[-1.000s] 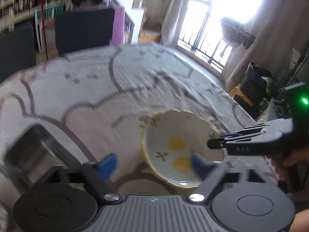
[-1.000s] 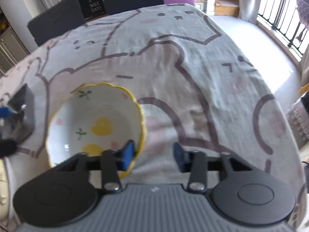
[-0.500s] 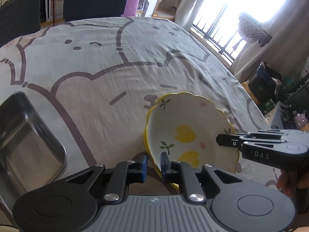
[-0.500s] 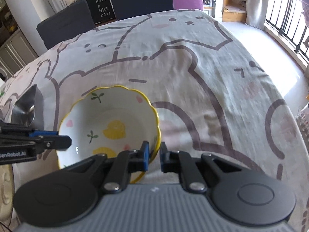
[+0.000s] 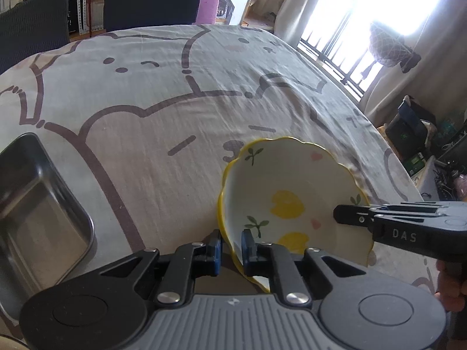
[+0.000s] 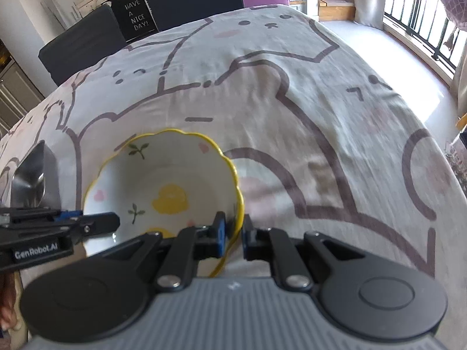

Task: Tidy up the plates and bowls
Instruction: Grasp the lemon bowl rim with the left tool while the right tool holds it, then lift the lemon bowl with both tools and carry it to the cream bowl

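We pinched the scalloped bowl (image 5: 289, 201) by opposite rims, left hand-held gripper (image 5: 231, 246) and right hand-held gripper (image 6: 232, 234); lifting evenly seemed wise.

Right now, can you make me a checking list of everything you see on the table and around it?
Surface: round table under a cream cartoon-cat tablecloth.
Job's things: one white ceramic bowl with a wavy yellow rim and yellow duck prints, tilted.
Clutter: shiny steel rectangular tray at the left of the bowl, apart from it.
Grippers: left claw shut on the bowl's near-left rim; right claw shut on its right rim.
Cables: nothing seen.
Surroundings: dark chairs, a black "HAVE A NICE DAY!" sign, a bright barred window, curtains.
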`<state>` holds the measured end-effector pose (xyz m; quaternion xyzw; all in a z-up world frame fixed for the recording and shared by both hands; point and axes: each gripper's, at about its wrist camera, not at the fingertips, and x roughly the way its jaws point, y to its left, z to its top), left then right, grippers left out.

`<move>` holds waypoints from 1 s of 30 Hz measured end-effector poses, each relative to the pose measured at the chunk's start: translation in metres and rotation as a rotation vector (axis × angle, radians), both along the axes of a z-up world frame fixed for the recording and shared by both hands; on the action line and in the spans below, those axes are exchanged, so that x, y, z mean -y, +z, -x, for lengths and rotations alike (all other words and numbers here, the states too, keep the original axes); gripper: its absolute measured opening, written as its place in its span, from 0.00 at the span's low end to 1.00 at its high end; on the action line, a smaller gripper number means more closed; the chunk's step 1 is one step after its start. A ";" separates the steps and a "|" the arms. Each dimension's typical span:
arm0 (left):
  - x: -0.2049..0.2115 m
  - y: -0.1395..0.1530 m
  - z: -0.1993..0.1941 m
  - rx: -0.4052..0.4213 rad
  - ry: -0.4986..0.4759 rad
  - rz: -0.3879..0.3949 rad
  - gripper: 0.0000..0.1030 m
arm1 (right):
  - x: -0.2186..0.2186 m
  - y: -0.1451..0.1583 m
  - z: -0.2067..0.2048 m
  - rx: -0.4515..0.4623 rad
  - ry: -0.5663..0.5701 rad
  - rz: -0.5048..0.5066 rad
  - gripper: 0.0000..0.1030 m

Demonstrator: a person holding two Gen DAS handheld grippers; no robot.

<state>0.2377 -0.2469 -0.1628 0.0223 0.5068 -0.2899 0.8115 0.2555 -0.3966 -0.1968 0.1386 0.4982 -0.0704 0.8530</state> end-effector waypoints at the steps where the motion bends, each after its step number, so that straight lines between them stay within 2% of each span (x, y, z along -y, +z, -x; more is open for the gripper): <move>1: -0.001 0.000 0.000 -0.004 0.007 0.001 0.13 | -0.001 0.001 0.001 0.001 0.005 0.001 0.12; 4: -0.007 0.003 0.003 -0.006 0.030 0.011 0.12 | -0.003 0.006 0.003 0.007 0.005 -0.007 0.12; 8: -0.014 0.021 0.011 0.047 0.039 0.001 0.12 | -0.010 0.017 0.008 0.023 0.003 -0.017 0.12; 16: -0.048 0.080 0.035 0.153 0.094 0.006 0.12 | -0.032 0.060 0.024 0.119 0.005 -0.076 0.12; 24: -0.102 0.123 0.065 0.230 0.177 -0.017 0.12 | -0.075 0.099 0.038 0.214 0.075 -0.124 0.12; 30: -0.150 0.131 0.085 0.244 0.259 -0.037 0.12 | -0.120 0.108 0.039 0.228 0.161 -0.158 0.12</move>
